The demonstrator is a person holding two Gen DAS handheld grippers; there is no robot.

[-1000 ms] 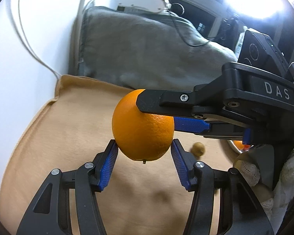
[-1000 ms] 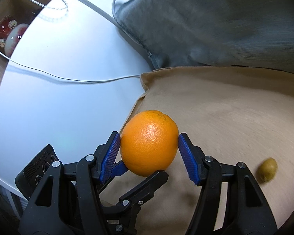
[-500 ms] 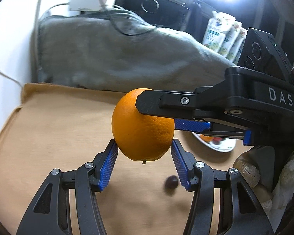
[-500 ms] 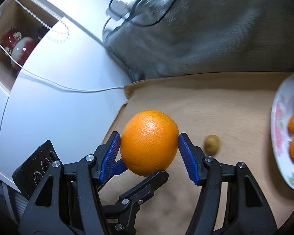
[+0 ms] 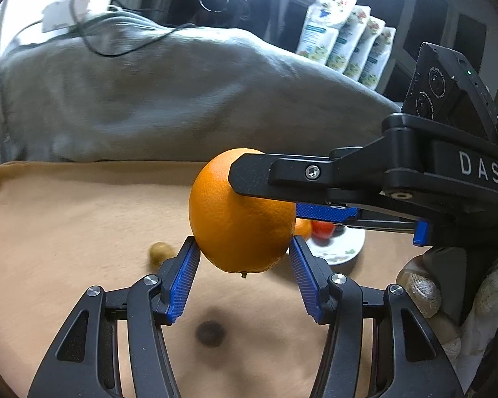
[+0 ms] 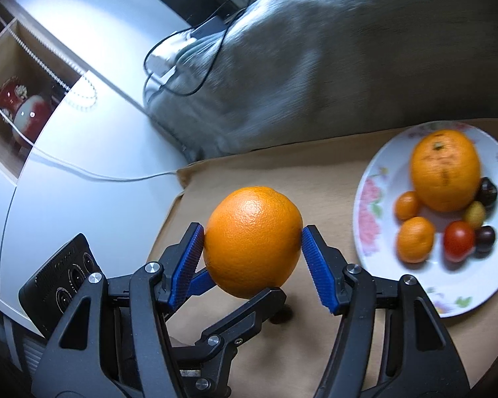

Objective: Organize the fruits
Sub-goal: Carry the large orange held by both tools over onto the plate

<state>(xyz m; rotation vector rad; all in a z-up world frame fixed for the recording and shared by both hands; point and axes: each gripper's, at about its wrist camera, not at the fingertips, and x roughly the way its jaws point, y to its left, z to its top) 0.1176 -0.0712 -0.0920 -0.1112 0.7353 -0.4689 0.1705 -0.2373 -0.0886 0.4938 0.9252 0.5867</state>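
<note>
Both grippers bear on one orange (image 6: pixel 253 241): right gripper (image 6: pixel 253 248) clamps its sides between blue pads; left gripper (image 5: pixel 244 258) sits with pads at its lower flanks, contact uncertain, so its state cannot be told; orange is held in the air above the tan cloth (image 5: pixel 66 232), long axis roughly vertical, stem nub downward in the left view; floral plate (image 6: pixel 368 205) of fruit lies to its right, well apart.
</note>
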